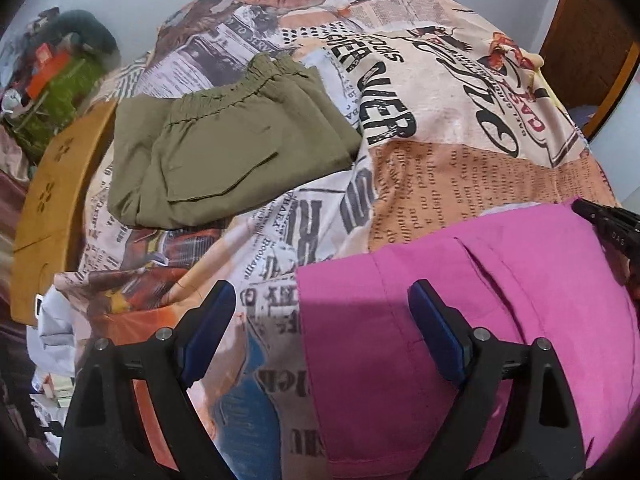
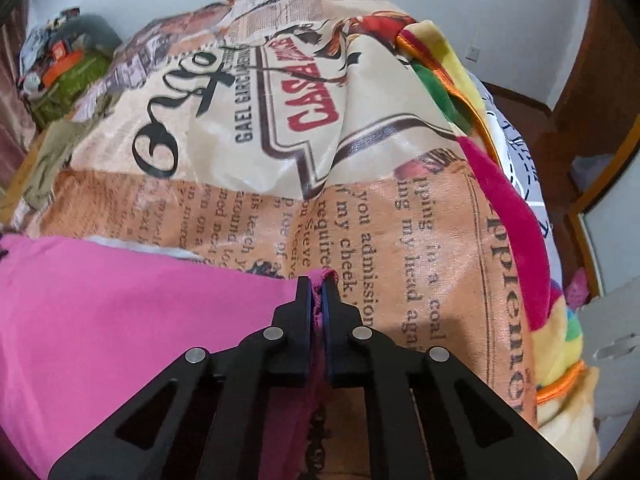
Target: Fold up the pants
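- The pink pants point(image 1: 500, 320) lie flat at the near right of the bed, on a bedspread point(image 1: 420, 184) printed with newspaper text and pictures.
- The right gripper point(image 2: 317, 292) has its jaws closed on the far right edge of the pink cloth; a frayed bit of fabric sticks out between the blue pads.
- The left gripper point(image 1: 322, 300) hangs over the pants' left edge with its jaws wide apart, gripping nothing; one finger is over the bedspread, the other over the pink cloth.
- In the left wrist view, the tip of the right gripper shows at the far right corner of the pants.
- A folded olive-green garment point(image 1: 224, 152) with an elastic waistband lies farther away on the left of the bedspread, well apart from the pink pants.
- A wooden headboard point(image 1: 52, 208) with cut-out flower shapes runs along the left side.
- Beyond it, a pile of mixed items point(image 1: 52, 92) sits in the far left corner.
- A bright striped blanket point(image 2: 508, 208) lies along the right edge of the bed.
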Action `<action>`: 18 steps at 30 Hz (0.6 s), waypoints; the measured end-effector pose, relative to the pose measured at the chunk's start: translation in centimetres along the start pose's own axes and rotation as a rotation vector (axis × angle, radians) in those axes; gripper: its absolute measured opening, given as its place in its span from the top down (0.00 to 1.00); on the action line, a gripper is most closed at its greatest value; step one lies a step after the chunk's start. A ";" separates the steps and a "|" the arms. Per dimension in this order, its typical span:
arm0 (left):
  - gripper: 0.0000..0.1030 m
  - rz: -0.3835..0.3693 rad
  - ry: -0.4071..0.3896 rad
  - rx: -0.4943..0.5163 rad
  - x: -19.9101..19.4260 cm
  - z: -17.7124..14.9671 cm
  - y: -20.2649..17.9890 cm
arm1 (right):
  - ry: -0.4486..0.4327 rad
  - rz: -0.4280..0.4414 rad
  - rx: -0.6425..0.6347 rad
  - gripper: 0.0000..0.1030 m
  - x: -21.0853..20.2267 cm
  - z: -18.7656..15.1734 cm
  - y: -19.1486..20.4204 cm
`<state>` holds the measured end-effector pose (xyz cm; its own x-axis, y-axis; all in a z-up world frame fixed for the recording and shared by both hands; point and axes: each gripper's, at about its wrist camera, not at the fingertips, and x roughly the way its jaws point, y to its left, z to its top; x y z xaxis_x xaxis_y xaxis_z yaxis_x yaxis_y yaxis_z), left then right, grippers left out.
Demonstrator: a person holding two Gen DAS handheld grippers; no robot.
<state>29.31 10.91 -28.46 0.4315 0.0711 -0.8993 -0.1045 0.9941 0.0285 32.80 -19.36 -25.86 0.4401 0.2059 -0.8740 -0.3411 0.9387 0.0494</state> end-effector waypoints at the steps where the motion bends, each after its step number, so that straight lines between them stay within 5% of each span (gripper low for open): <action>1: 0.12 -0.005 0.005 -0.011 0.1 0.0 0.2 | 0.005 -0.008 -0.011 0.96 0.2 0.1 0.2; 11: 0.13 0.074 0.002 0.002 -1.4 0.1 0.4 | -0.031 -0.060 0.063 0.93 -2.8 0.6 -1.1; 18: 0.13 0.004 -0.082 -0.029 -5.4 1.7 0.9 | -0.075 0.036 0.069 0.53 -7.3 0.9 -0.1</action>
<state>28.40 11.57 -22.80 0.5030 0.0828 -0.8603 -0.1315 0.9911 0.0185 30.34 -20.72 -19.04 0.4904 0.2577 -0.8325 -0.3014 0.9465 0.1155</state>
